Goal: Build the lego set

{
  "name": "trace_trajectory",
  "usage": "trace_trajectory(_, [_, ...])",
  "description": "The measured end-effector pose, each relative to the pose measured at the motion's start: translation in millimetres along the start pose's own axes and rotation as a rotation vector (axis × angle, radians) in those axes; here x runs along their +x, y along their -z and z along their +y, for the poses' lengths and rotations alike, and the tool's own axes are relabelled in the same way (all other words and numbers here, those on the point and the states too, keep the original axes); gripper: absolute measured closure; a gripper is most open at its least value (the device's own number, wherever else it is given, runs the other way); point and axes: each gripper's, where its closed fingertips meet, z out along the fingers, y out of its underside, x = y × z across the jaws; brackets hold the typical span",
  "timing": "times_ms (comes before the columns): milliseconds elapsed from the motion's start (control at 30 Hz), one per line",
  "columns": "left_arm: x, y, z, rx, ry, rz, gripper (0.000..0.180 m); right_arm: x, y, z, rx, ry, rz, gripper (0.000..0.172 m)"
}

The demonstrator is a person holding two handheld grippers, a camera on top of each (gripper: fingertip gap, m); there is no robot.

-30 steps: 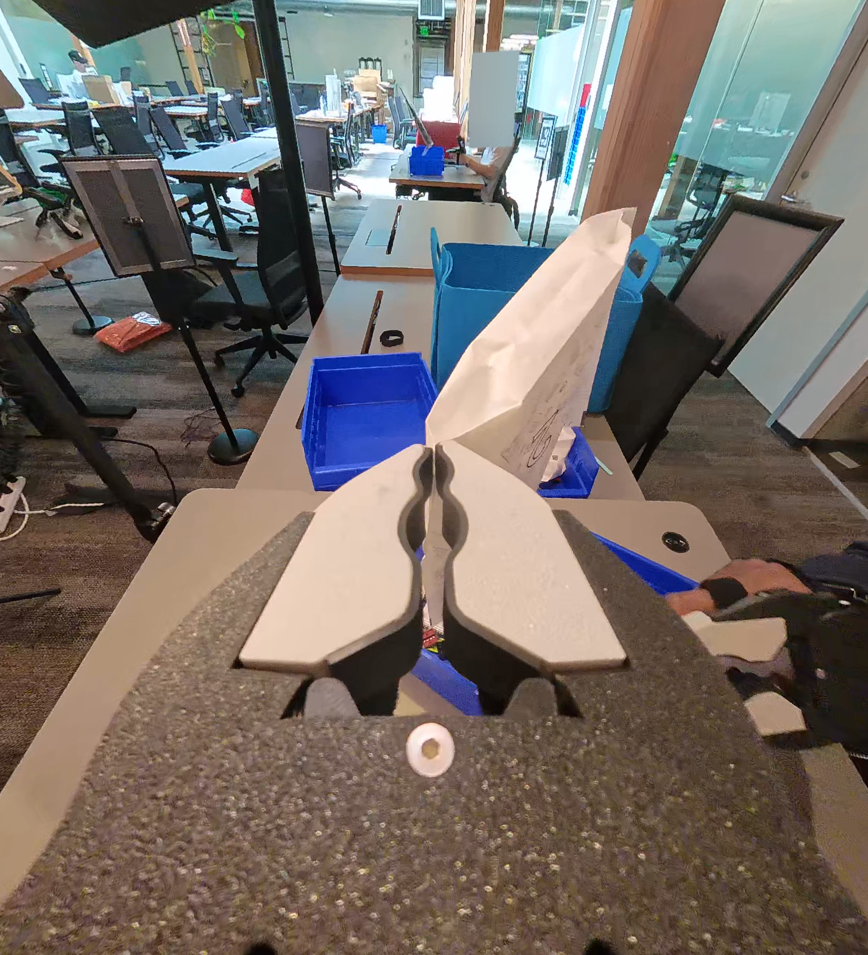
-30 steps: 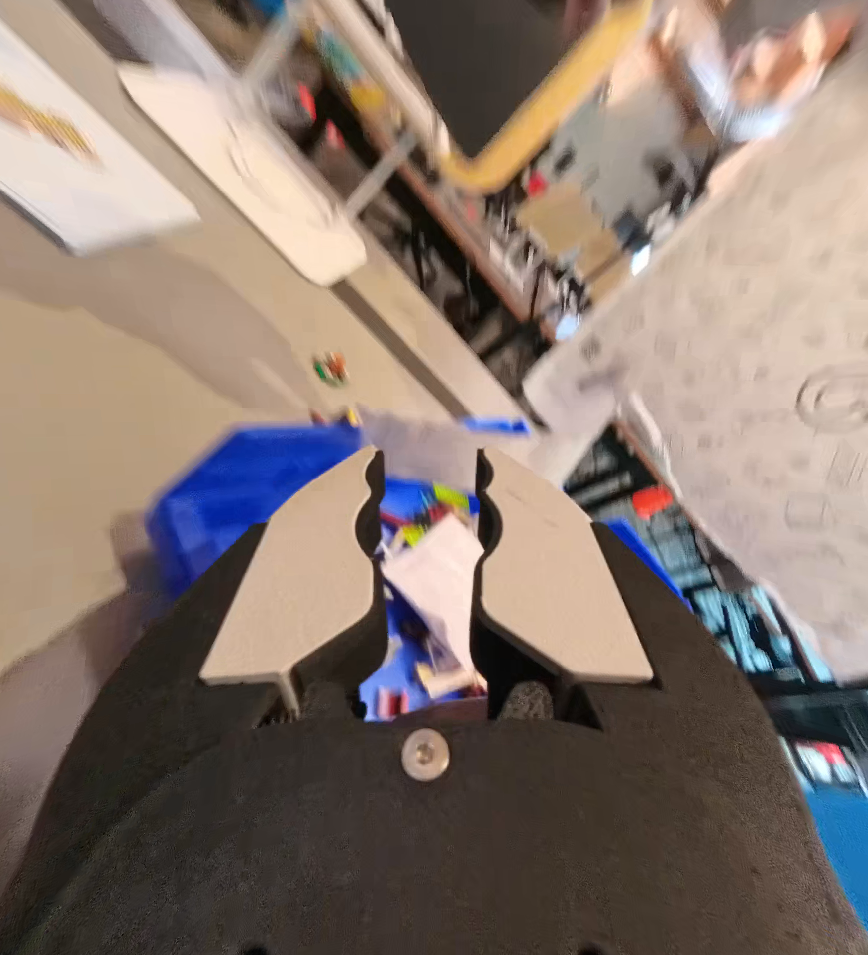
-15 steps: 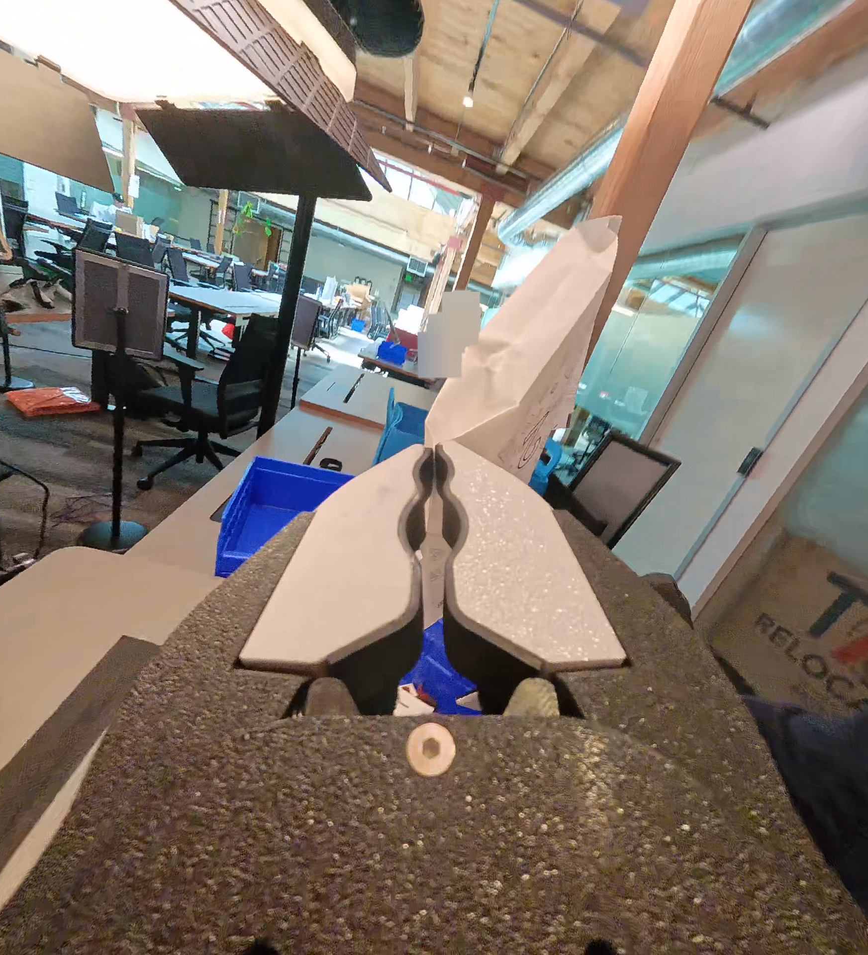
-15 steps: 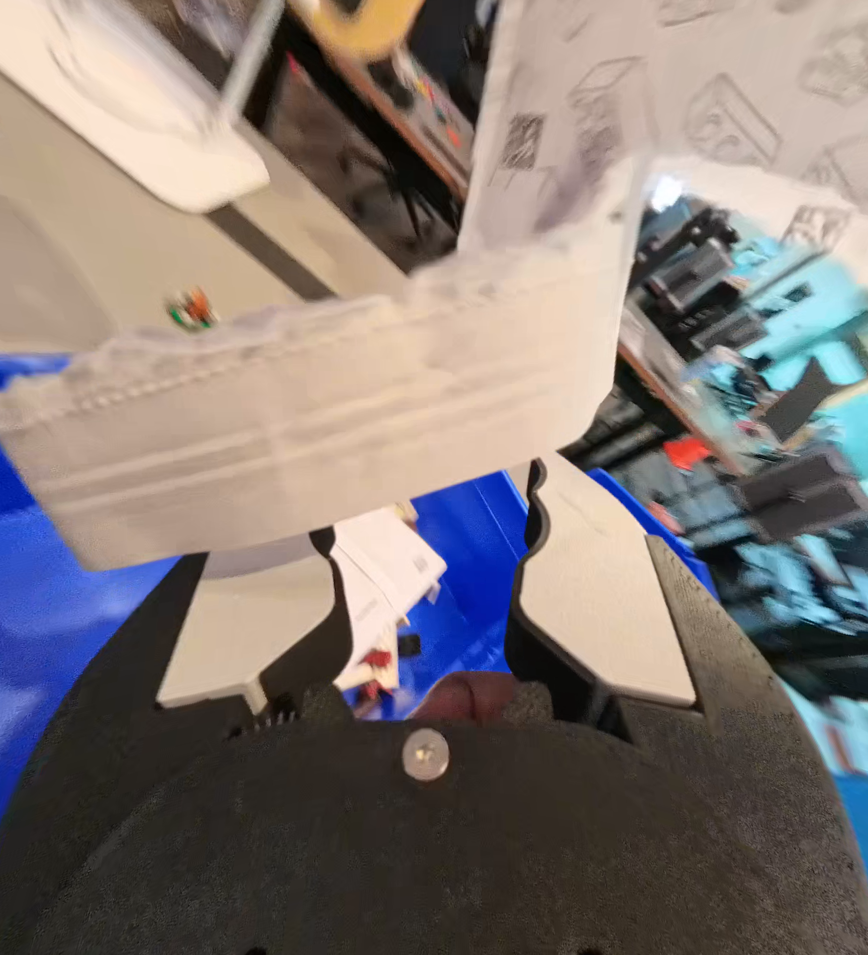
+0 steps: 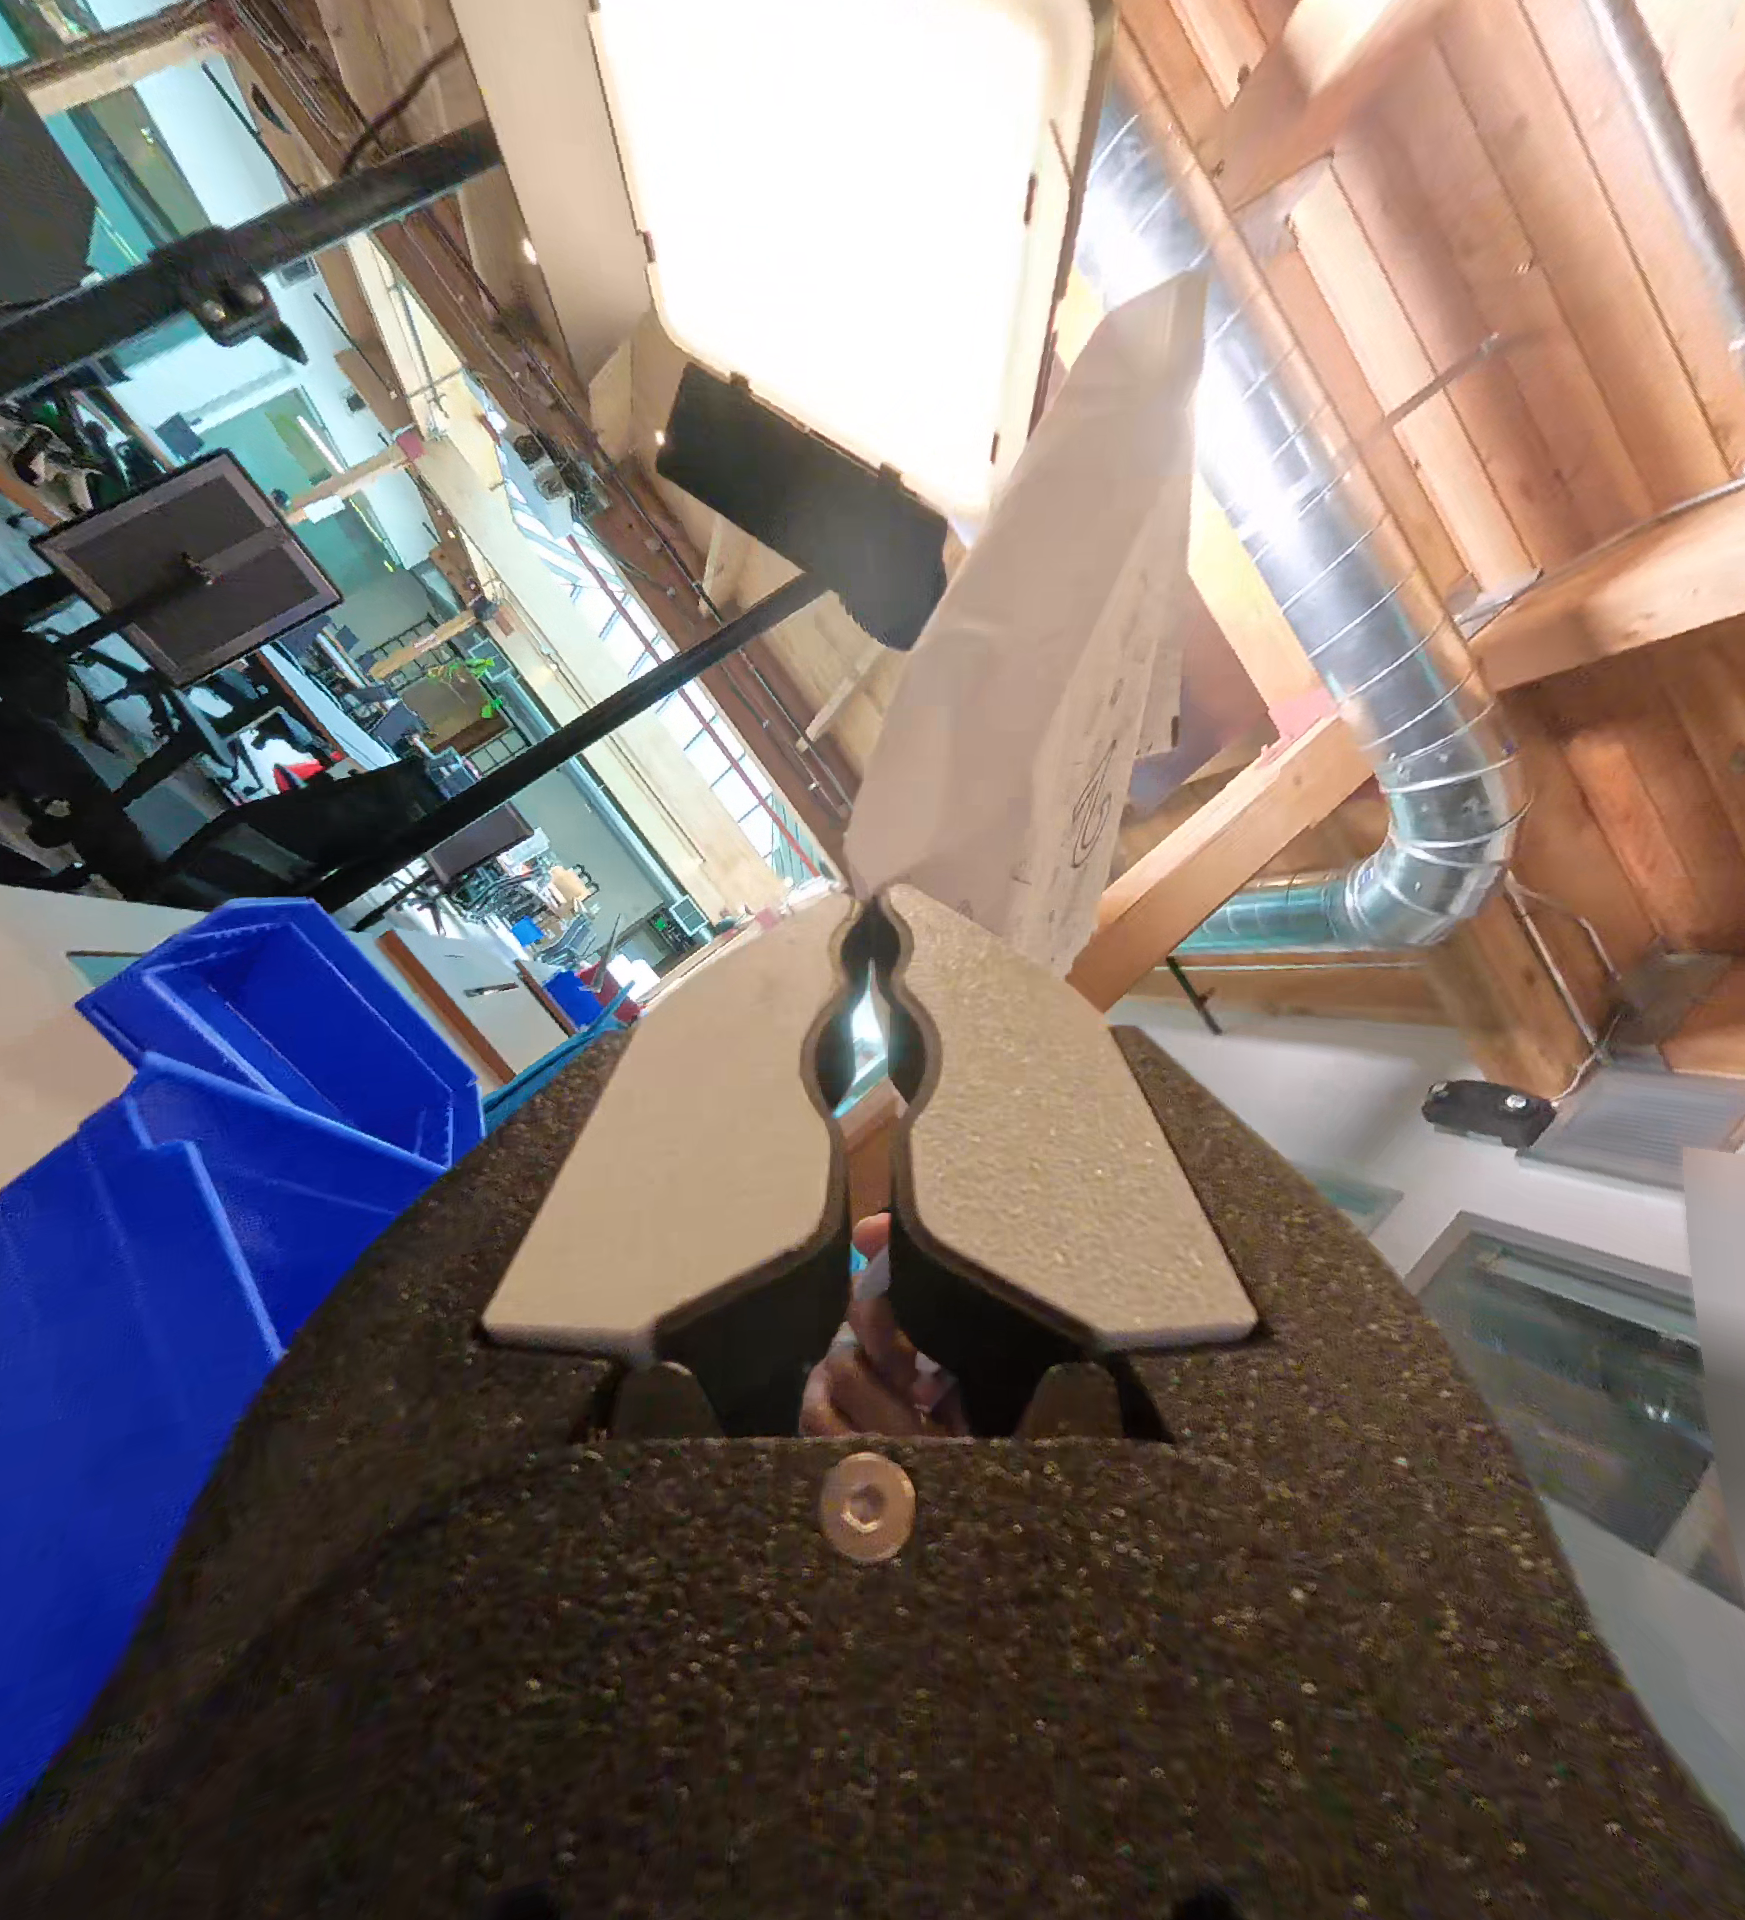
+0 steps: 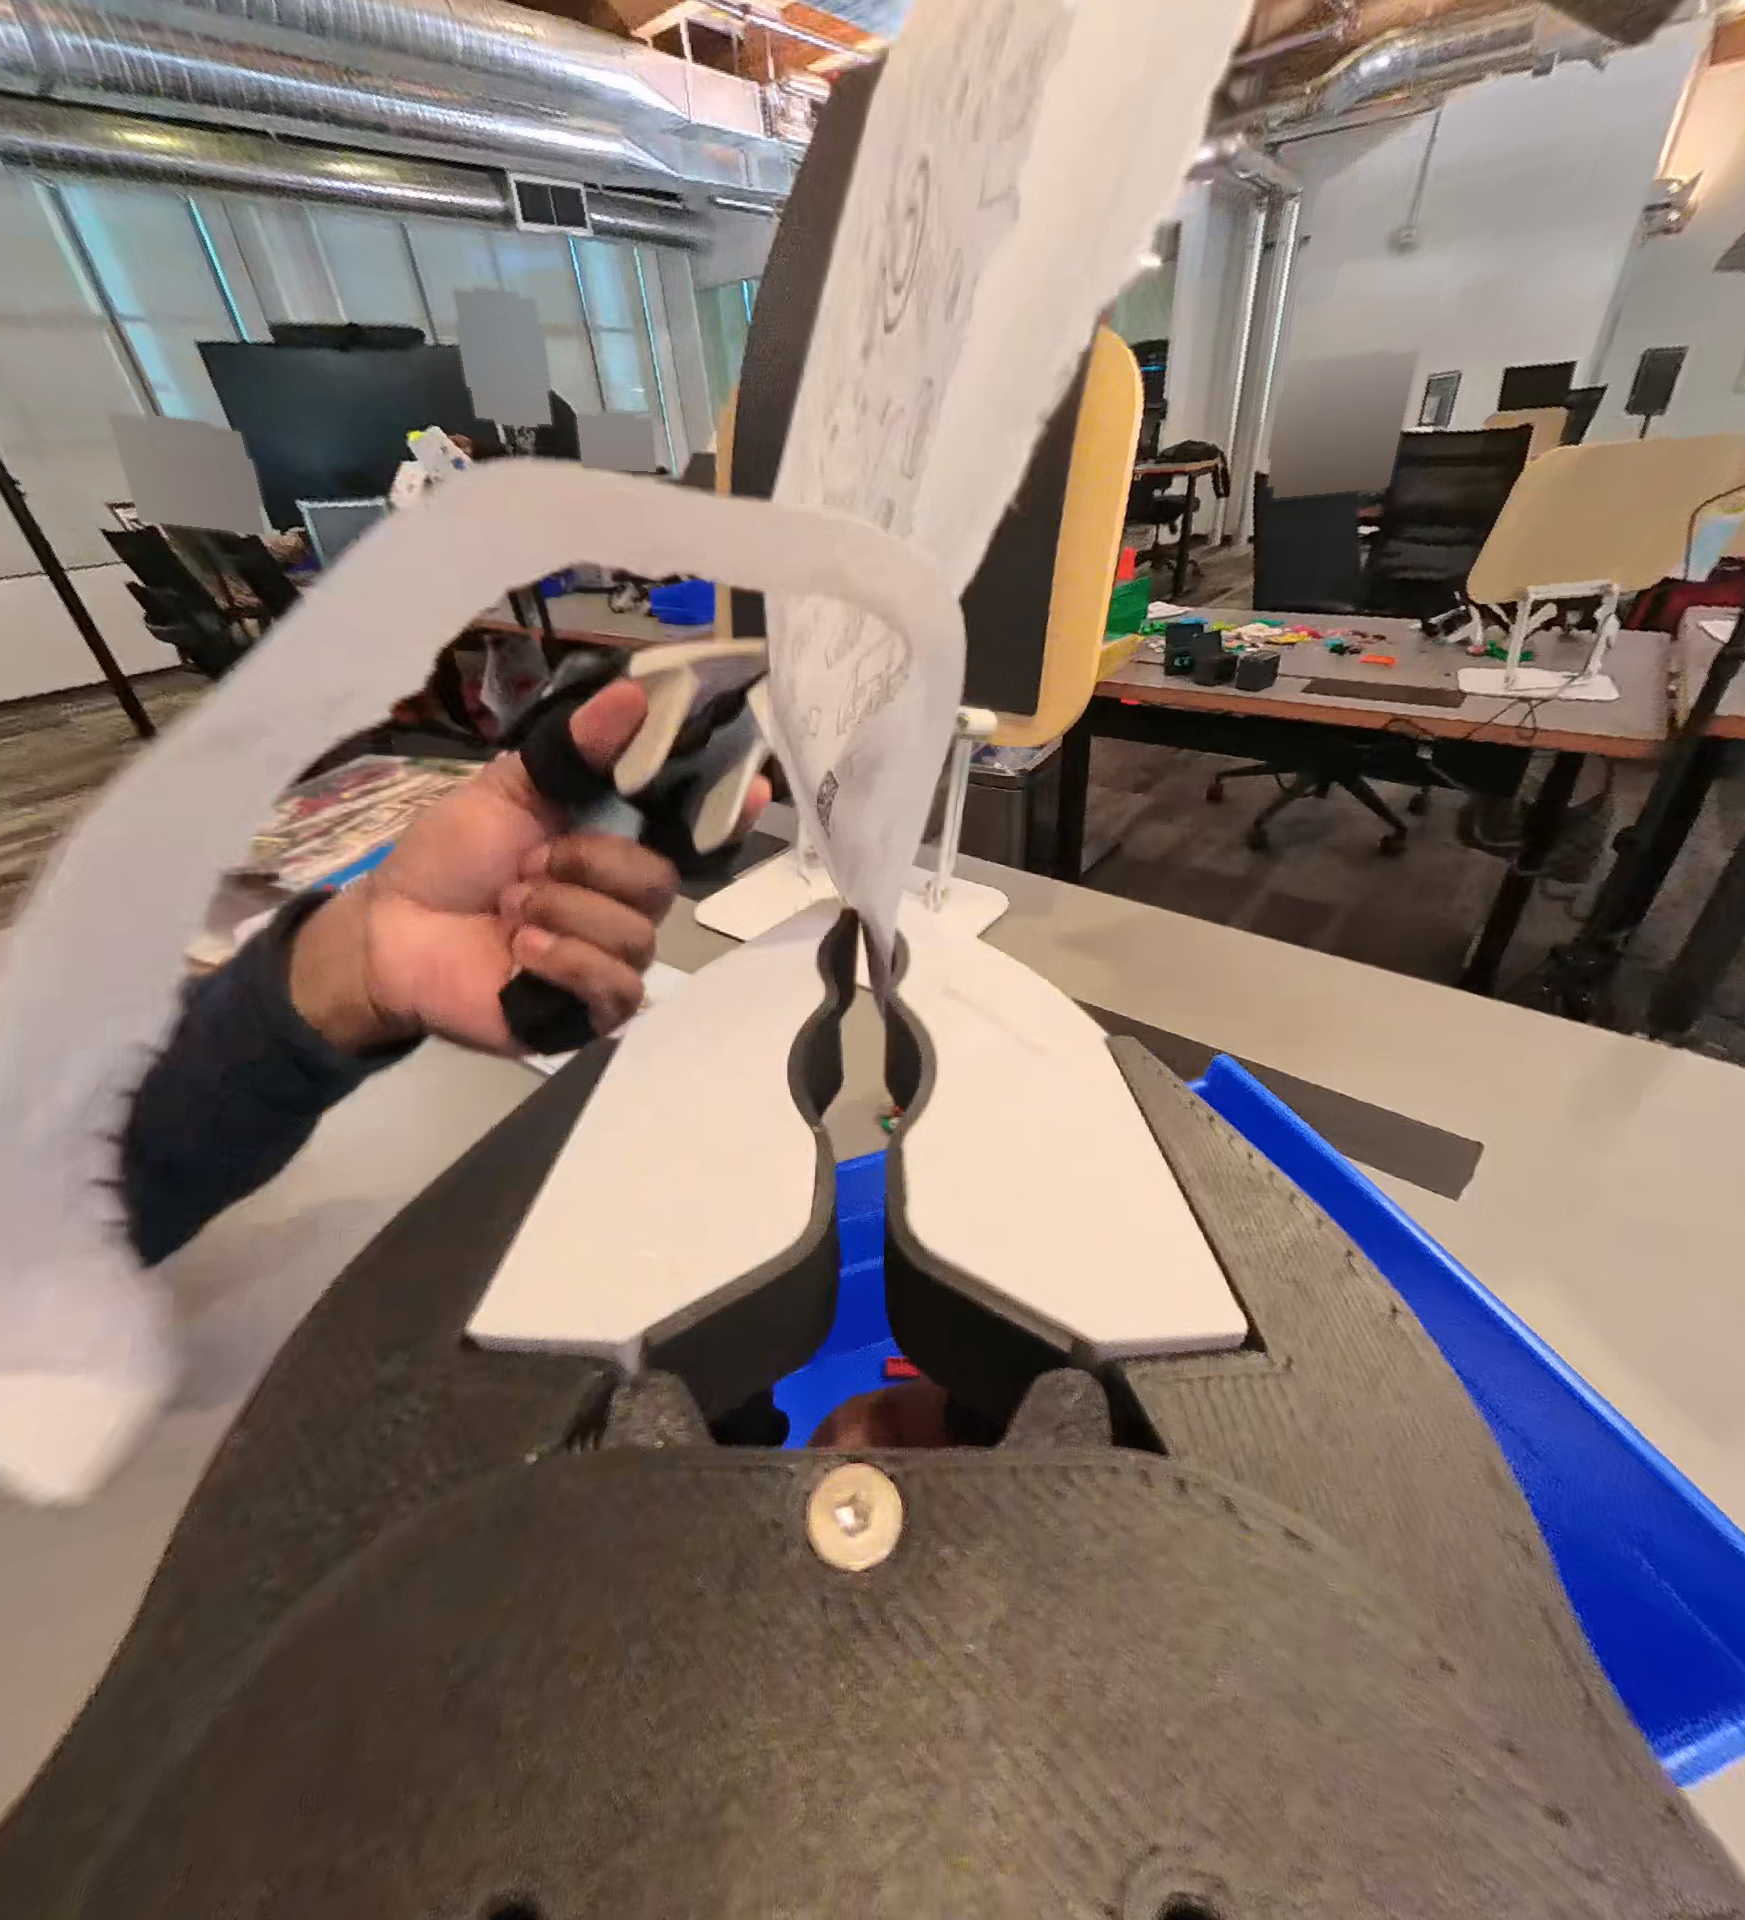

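White printed paper bag [image 6: 909, 343] rises centre frame, pinched by my closed left gripper [image 5: 873, 914] and closed right gripper [image 6: 873, 935].

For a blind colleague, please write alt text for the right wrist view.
The right gripper, fingers shut, pinches a white printed paper bag above a blue plastic bin. Left of it, a hand holds the left gripper.

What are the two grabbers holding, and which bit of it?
Both pinch the white paper bag. The right gripper grips its lowest corner; the left gripper grips another corner.
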Motion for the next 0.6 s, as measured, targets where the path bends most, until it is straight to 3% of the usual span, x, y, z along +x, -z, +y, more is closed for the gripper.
trace_trajectory(200, [-11, 18, 12, 0.126, 0.088, 0.021, 0.180, -1, -3, -19, -0.059, 0.003, 0.047, 0.171])
trace_trajectory(367, [-22, 24, 30, 0.111, 0.121, -0.001, 0.180, 1, -3, -31, -0.174, 0.063, 0.100, 0.171])
trace_trajectory(600, [-21, 14, 63, 0.071, 0.176, 0.018, 0.180, 4, -11, -79, -0.064, -0.017, 0.144, 0.170])
